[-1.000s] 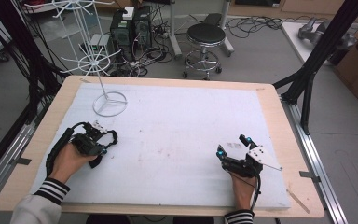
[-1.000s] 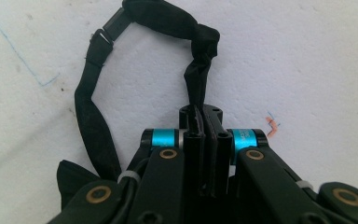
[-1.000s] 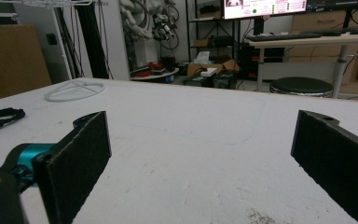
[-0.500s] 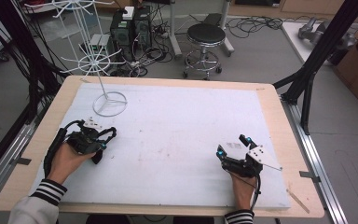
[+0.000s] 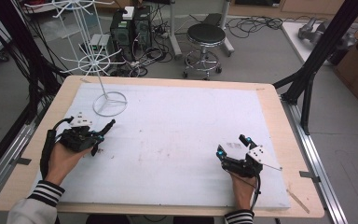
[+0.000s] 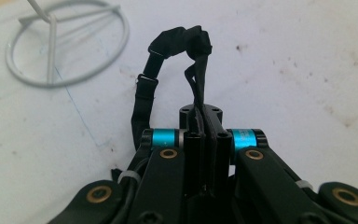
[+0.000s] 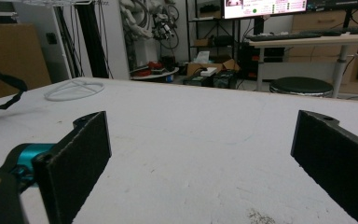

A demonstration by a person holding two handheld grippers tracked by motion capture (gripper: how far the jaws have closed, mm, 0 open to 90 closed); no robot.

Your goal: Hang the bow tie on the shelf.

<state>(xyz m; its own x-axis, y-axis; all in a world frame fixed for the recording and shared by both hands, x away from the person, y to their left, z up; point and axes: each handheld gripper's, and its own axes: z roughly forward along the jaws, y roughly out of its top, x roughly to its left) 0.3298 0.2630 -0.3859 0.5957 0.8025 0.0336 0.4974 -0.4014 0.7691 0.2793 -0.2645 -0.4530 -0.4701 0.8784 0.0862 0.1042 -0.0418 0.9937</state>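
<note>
Hands come in from the bottom of the high view, each with a striped sleeve cuff, and each one holds a tool. The left hand-held gripper [image 5: 103, 132] sits near the left edge of the white foam board [image 5: 177, 126] that covers the wooden tabletop [image 5: 279, 121]. In the left gripper view its two black jaws are pressed tight together on a thin black strap with small metal clips [image 6: 172, 70]. The strap sticks up out of the jaws, bends over in a loop, and hangs back down on the left side. Just past it on the board is the round wire foot of a tall white wire rack [image 5: 110, 103]; that ring [image 6: 65, 44] lies near the strap but does not touch it.

The right hand-held gripper [image 5: 233, 145] rests low on the right part of the board, well apart from the left one. In the right gripper view its two flat black pads [image 7: 81, 154] stand wide apart with nothing between them. Far off to the left in that view you can see the black strap [image 7: 2, 91] and the white ring [image 7: 74, 88].

Behind the tabletop, on the floor, stand a round black stool [image 5: 206, 35] and some black computer boxes with cables [image 5: 130, 30].
</note>
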